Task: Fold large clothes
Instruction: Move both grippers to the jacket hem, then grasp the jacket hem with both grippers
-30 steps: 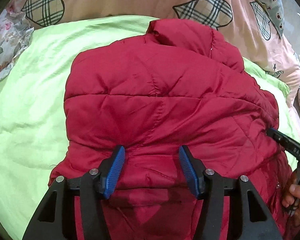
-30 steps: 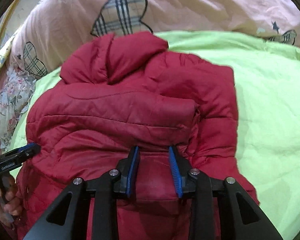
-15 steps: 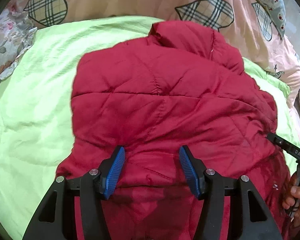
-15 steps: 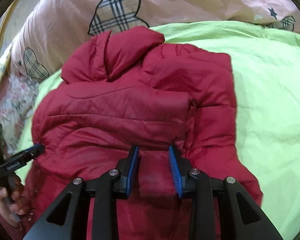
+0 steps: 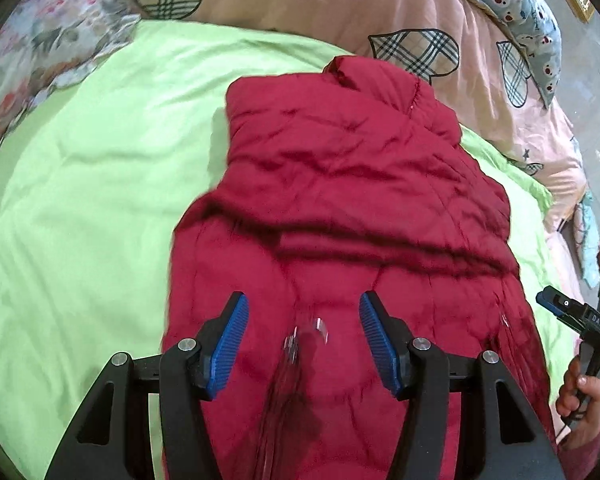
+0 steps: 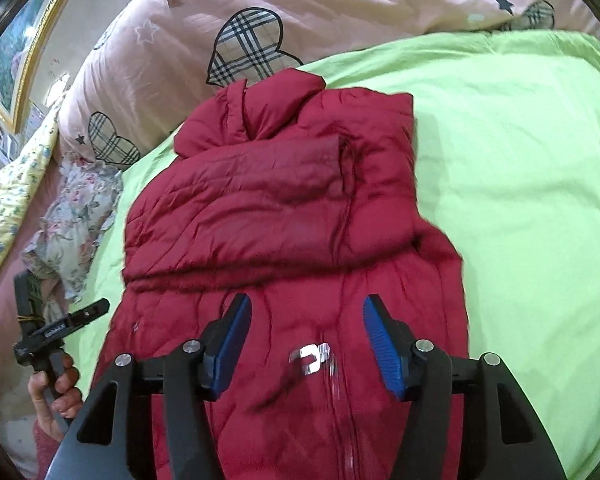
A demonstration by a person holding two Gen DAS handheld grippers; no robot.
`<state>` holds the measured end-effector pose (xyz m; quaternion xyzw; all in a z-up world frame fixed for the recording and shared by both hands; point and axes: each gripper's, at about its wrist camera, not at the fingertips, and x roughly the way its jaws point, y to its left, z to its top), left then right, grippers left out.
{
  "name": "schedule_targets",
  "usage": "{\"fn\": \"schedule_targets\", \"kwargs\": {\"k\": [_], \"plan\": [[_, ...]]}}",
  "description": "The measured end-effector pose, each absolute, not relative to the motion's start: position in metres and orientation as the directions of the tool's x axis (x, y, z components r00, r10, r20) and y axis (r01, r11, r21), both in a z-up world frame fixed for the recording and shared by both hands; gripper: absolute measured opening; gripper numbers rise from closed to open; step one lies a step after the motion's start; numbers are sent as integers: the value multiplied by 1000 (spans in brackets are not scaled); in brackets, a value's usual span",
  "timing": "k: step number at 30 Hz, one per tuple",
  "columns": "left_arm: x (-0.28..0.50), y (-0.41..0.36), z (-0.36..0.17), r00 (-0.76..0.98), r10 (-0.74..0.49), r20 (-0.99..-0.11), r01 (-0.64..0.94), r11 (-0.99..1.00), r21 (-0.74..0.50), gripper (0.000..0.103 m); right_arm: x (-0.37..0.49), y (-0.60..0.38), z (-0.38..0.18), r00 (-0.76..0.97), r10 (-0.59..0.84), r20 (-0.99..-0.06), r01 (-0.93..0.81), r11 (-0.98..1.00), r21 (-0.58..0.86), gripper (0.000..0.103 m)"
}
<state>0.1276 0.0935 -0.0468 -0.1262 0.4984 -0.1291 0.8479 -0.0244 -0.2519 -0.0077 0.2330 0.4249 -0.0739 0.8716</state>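
While the red puffer jacket (image 5: 340, 220) lies spread on the lime-green quilt (image 5: 80, 200) of the bed, both tools hang above its near end with nothing caught in them. In the left wrist view the left tool (image 5: 304, 340) stands with its blue pads apart, the quilted fabric and a blurred zipper pull (image 5: 306, 334) showing in the gap below. The right tool (image 6: 308, 344) has just been opening — its pads now stand wide, off the cloth. A folded panel lies across the jacket's far half, its collar (image 6: 276, 100) by the pink heart-patterned duvet (image 6: 300, 12). Each view catches the other tool at its edge, gripped by a hand (image 6: 54, 392). Floral cloth (image 6: 76, 208) lies left of the jacket in the right view.
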Motion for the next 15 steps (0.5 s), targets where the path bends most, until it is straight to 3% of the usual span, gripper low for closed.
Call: {"fn": "schedule_targets", "kwargs": {"k": [15], "plan": [[30,143,-30,476,-318,-820,61,942,-331,58,-127,-254,-13,592,28,-805,416,845,336,70]]}}
